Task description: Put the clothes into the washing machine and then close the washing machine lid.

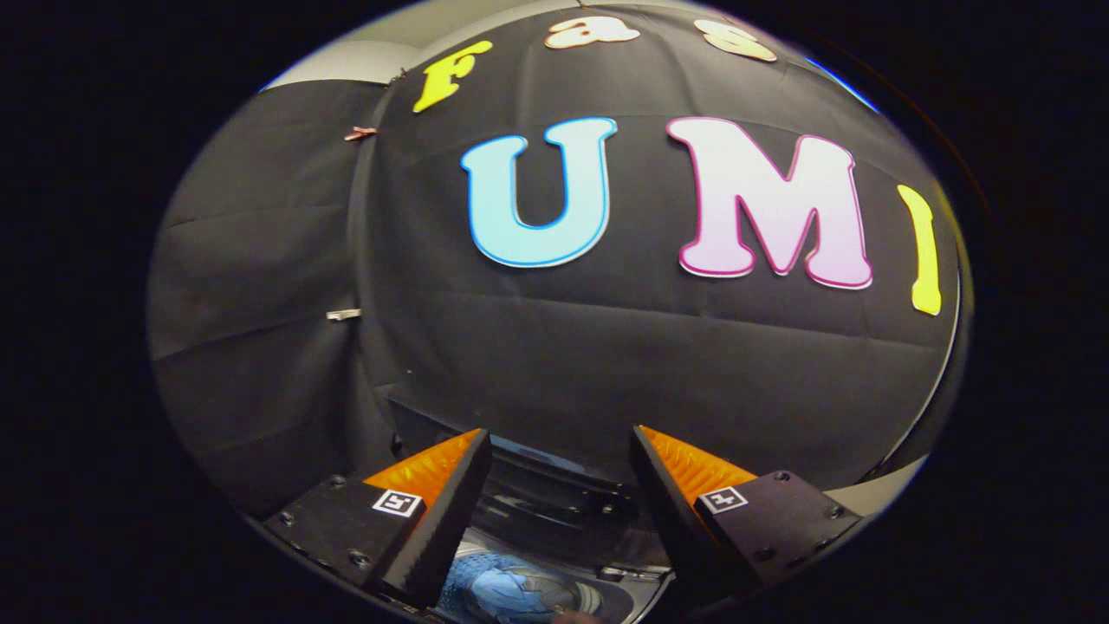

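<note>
The black cloth booth wall (pixel 563 364) rises well beyond your fingers. Below it, the dark top-loading washing machine (pixel 554 503) sits with its lid raised against the wall. Your gripper (pixel 559 451) hangs above the opening, fingers spread wide and holding nothing. The crumpled blue clothes (pixel 502 589) lie inside the drum, low between them.

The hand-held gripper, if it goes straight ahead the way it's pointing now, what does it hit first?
Probably the black cloth wall. The hand-held gripper is open and empty, aimed above the raised washing machine lid; the blue clothes lie below its fingers. Depth is unclear.
</note>
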A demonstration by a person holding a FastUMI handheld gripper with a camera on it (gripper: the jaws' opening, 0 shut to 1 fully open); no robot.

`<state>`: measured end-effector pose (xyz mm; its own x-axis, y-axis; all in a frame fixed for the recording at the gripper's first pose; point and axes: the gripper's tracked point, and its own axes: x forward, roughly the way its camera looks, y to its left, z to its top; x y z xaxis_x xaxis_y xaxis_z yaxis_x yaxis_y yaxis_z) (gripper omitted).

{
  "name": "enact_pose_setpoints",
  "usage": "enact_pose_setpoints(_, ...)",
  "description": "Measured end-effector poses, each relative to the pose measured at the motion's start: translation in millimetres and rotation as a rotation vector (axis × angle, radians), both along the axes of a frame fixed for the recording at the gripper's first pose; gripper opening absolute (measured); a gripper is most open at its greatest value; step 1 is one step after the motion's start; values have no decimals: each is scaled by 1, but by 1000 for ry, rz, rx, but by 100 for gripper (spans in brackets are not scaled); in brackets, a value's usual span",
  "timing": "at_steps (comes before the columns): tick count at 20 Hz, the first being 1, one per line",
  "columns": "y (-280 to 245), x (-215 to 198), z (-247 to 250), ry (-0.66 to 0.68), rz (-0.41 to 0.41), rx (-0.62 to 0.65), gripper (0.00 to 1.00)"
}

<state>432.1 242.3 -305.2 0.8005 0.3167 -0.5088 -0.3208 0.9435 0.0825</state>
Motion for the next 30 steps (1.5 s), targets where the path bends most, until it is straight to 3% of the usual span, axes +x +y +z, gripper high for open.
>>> enact_pose_setpoints(5,-27,21,-20,47,-107,-29,100)
enact_pose_setpoints(11,-36,28,-32,74,-140,-26,100)
enact_pose_setpoints(14,-39,29,-38,126,-155,51,100)
enact_pose_setpoints(30,-37,-24,-25,98,-186,3,100)
